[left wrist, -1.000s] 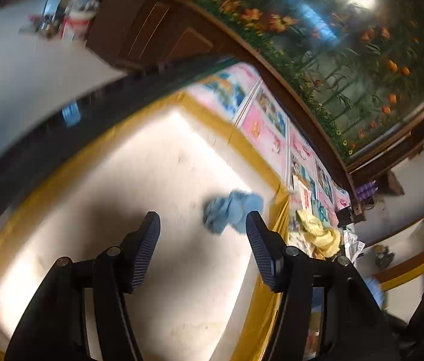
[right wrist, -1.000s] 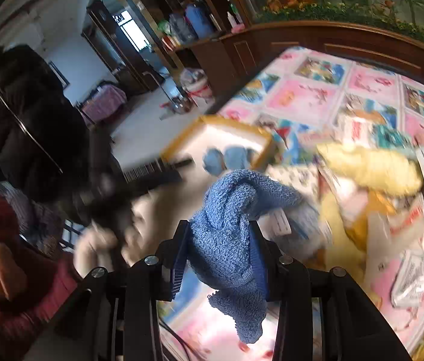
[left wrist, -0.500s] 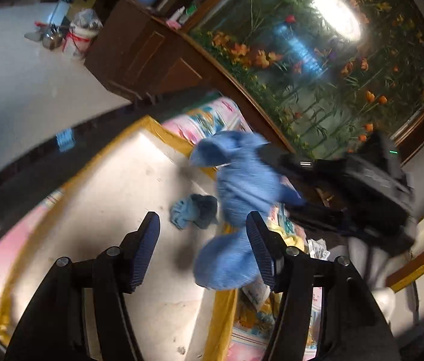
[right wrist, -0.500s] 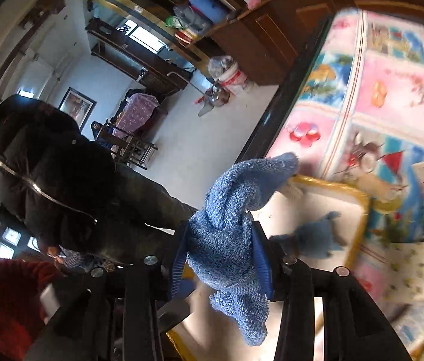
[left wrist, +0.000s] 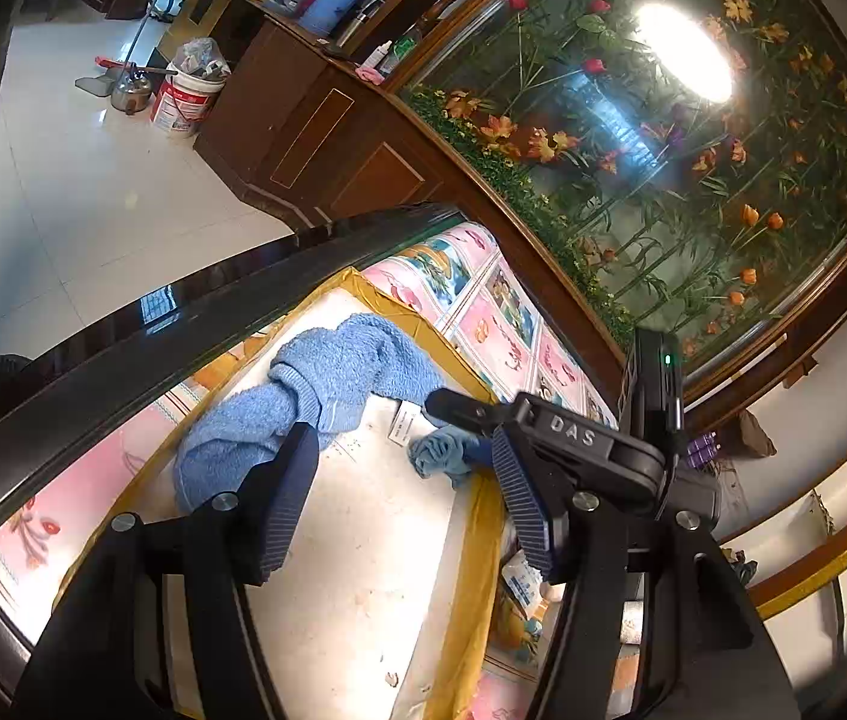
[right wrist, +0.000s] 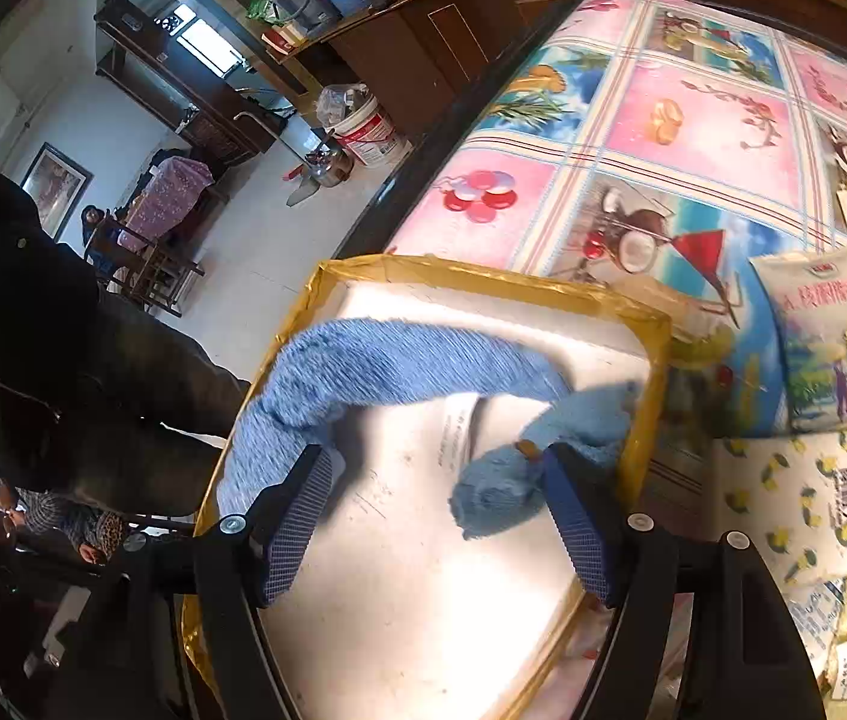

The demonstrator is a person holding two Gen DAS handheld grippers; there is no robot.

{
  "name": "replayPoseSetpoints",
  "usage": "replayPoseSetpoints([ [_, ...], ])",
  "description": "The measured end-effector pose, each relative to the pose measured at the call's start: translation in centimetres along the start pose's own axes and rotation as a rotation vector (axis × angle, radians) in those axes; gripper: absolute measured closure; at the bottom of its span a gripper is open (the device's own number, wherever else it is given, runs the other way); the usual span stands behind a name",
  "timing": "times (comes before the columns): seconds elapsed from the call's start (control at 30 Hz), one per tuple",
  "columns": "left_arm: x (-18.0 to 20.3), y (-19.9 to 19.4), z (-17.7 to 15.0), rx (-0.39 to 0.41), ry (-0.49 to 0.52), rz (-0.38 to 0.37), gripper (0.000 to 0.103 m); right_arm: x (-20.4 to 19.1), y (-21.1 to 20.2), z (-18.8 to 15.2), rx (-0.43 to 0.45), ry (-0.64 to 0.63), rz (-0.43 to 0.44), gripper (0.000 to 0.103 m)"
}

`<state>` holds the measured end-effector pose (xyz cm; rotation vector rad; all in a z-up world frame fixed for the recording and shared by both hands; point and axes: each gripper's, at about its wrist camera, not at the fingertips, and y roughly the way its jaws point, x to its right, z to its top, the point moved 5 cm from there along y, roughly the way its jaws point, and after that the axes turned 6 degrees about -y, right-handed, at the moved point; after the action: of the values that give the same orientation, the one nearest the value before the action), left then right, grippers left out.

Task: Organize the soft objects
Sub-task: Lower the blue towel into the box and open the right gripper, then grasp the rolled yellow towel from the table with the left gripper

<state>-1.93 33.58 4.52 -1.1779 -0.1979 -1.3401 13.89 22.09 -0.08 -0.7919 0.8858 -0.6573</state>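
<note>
From the left wrist, the left gripper (left wrist: 405, 495) stands with its ribbed dark-blue pads spread wide and nothing between them, above a shallow white tray (left wrist: 363, 570) whose rim is wrapped in glossy yellow tape. A thick, nubbly blue terry towel (left wrist: 315, 396) lies crumpled in the tray's far corner, draped partly over the rim, just beyond the left finger's tip. A smaller, smoother blue cloth (left wrist: 438, 456) sits bunched against the tray's right rim, close ahead of the right finger. The right gripper (left wrist: 471, 414), black and stamped with letters, reaches in from the right, its tip over that small cloth. The tray rests on a table covered in shiny oilcloth (left wrist: 483, 324) with pink and blue picture squares.

From the right wrist, the right gripper (right wrist: 441, 507) is likewise spread apart and empty. The blue terry towel (right wrist: 387, 372) arcs across the tray (right wrist: 483, 282) ahead of the fingers, its near end beside the left pad. The smaller blue cloth (right wrist: 519, 480) lies rolled just inside the right pad, touching it. Crinkled plastic packets (right wrist: 819, 324) lie on the oilcloth (right wrist: 693, 120) to the right.
</note>
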Motion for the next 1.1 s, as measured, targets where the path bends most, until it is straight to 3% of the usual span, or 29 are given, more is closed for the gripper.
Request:
replayPoseSetpoints([
  [0.1, 0.6, -0.8, -0.3, 0.013, 0.038, 0.012, 0.044, 0.8, -0.8, -0.9, 0.009, -0.020, -0.048, 0.029],
  [0.2, 2.0, -1.6, -0.8, 0.033, 0.104, 0.031, 0.044, 1.4, -3.4, -2.0, 0.054, -0.020, -0.035, 0.029],
  [0.27, 3.3, -2.3, -1.3, 0.049, 0.165, 0.040, 0.044, 1.7, -7.4, -3.2, 0.135, -0.050, -0.050, 0.029],
  [0.33, 4.6, -2.7, -1.9, 0.063, 0.233, 0.053, 0.044, 2.0, -12.5, -4.6, 0.248, -0.103, -0.118, 0.028],
  [0.4, 6.3, -2.8, -2.8, 0.073, 0.302, 0.056, 0.042, 2.7, -17.6, -6.5, 0.390, -0.156, -0.235, 0.000],
  [0.43, 7.2, -2.6, -3.5, 0.071, 0.335, 0.055, 0.036, 3.6, -20.1, -7.8, 0.466, -0.156, -0.296, 0.000],
  [0.5, 8.9, -1.6, -5.1, 0.037, 0.390, 0.032, 0.031, 6.7, -23.4, -10.5, 0.560, -0.096, -0.325, 0.000],
  [0.63, 11.8, 2.0, -8.5, -0.119, 0.410, -0.026, 0.031, 15.1, -24.3, -13.7, 0.460, 0.137, -0.276, 0.000],
  [0.8, 13.8, 6.5, -13.6, -0.294, 0.408, -0.018, 0.031, 21.1, -24.1, -17.7, 0.455, 0.186, -0.374, 0.000],
  [0.93, 15.3, 9.1, -16.8, -0.337, 0.455, 0.065, 0.032, 23.3, -24.1, -19.6, 0.480, 0.183, -0.398, 0.000],
  [1.1, 17.4, 12.4, -19.3, -0.368, 0.494, 0.107, 0.033, 24.4, -23.3, -20.4, 0.479, 0.206, -0.359, 0.000],
])
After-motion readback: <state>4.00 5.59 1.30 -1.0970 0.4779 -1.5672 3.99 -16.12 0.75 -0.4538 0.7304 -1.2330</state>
